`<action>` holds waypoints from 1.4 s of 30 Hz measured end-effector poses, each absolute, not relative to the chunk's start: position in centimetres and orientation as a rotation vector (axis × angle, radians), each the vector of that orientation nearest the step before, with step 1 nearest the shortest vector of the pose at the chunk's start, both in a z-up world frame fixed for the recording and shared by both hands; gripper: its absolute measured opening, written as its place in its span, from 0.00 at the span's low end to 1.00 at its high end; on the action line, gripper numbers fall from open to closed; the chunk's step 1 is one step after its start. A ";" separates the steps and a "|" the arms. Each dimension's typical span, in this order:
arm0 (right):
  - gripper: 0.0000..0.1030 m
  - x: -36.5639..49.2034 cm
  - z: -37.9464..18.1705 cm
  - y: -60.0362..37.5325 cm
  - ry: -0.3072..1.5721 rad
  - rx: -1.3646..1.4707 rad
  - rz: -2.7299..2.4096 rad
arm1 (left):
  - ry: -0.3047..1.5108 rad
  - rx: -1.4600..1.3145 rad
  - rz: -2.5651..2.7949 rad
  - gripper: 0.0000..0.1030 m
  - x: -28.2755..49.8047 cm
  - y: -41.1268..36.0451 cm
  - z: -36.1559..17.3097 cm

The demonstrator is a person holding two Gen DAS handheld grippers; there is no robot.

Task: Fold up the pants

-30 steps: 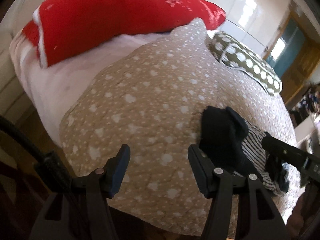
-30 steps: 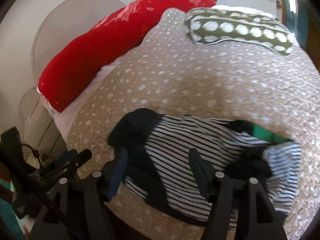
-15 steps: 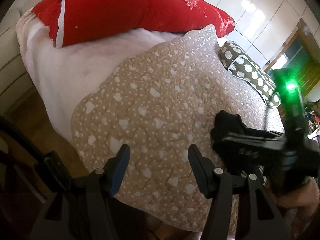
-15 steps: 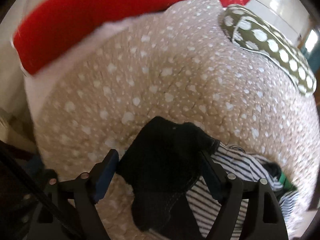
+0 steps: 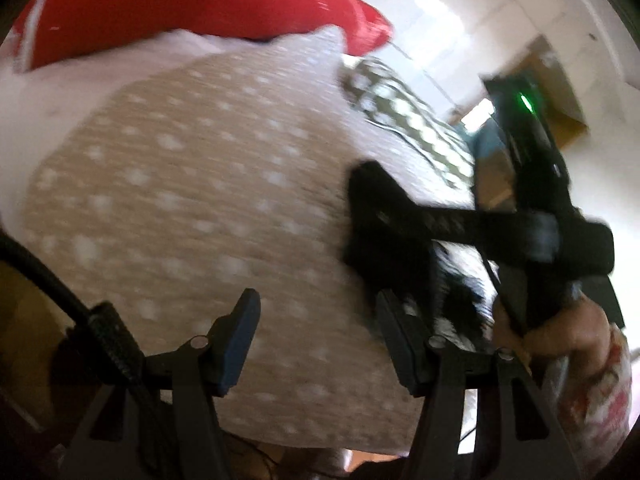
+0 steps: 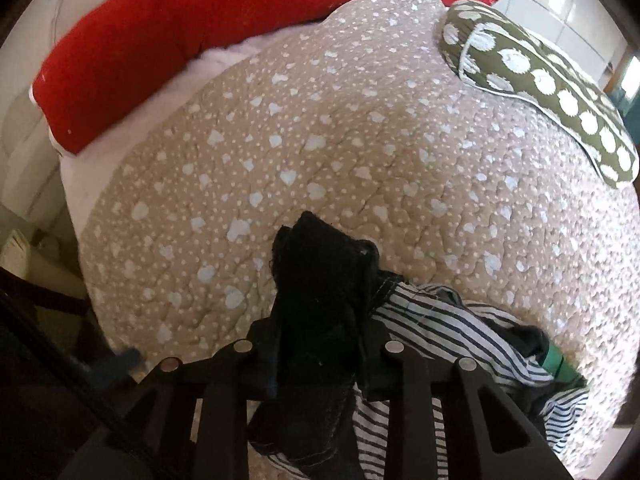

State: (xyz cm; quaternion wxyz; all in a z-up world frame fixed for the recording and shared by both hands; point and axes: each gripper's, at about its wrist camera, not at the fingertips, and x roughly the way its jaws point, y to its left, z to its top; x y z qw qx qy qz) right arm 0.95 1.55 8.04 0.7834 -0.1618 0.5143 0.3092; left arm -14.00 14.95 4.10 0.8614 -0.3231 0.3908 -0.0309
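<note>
Bunching into a dark, crumpled wad, the black pants [image 6: 320, 312] stand up between the jaws of the right gripper [image 6: 320, 356], which are closed tight on the fabric. Below and to the right of that grip, a black-and-white striped garment [image 6: 460, 344] lies rumpled on the beige spotted quilt [image 6: 320, 140], near its front edge. In the blurred left wrist view, the left gripper [image 5: 316, 344] hovers over the quilt with its jaws wide apart and nothing between them; the pants sit just beyond its right finger. A red bolster [image 6: 180, 32] and an olive polka-dot pillow [image 6: 540, 80] lie farther back.
</note>
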 end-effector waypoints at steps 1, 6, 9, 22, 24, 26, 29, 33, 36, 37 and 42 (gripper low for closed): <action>0.28 0.9 8.3 1.3 1.108 -0.330 0.675 | 0.818 -0.671 -0.087 0.63 -13.8 14.2 4.1; 0.28 0.7 9.0 0.6 1.103 -0.274 0.696 | 0.831 -0.640 -0.153 0.62 -12.3 11.6 3.8; 0.28 0.9 9.2 -0.4 1.099 -0.222 0.705 | 0.871 -0.616 -0.184 0.20 -10.9 10.3 3.8; 0.28 1.2 12.1 -9.9 0.977 0.064 0.733 | 0.868 -0.547 -0.248 0.20 -8.8 4.5 7.2; 0.28 1.2 11.9 -12.2 0.964 0.118 0.729 | 0.877 -0.523 -0.264 0.20 -8.5 3.1 7.5; 0.28 1.1 11.6 -14.4 0.950 0.162 0.717 | 0.894 -0.491 -0.290 0.20 -8.1 1.3 7.5; 0.28 0.8 10.9 -18.3 0.937 0.237 0.693 | 0.923 -0.441 -0.322 0.21 -7.5 -1.3 7.2; 0.30 1.0 9.2 -23.1 0.944 0.337 0.653 | 0.963 -0.380 -0.370 0.24 -7.2 -4.3 6.8; 0.49 1.2 7.8 -26.5 0.953 0.384 0.586 | 0.958 -0.346 -0.413 0.30 -8.0 -5.4 7.6; 0.56 1.2 7.7 -27.6 0.948 0.399 0.551 | 0.944 -0.341 -0.426 0.31 -8.4 -5.3 8.3; 0.50 -0.1 9.4 -33.1 0.821 0.490 0.430 | 0.887 -0.372 -0.364 0.39 -8.2 -3.2 9.9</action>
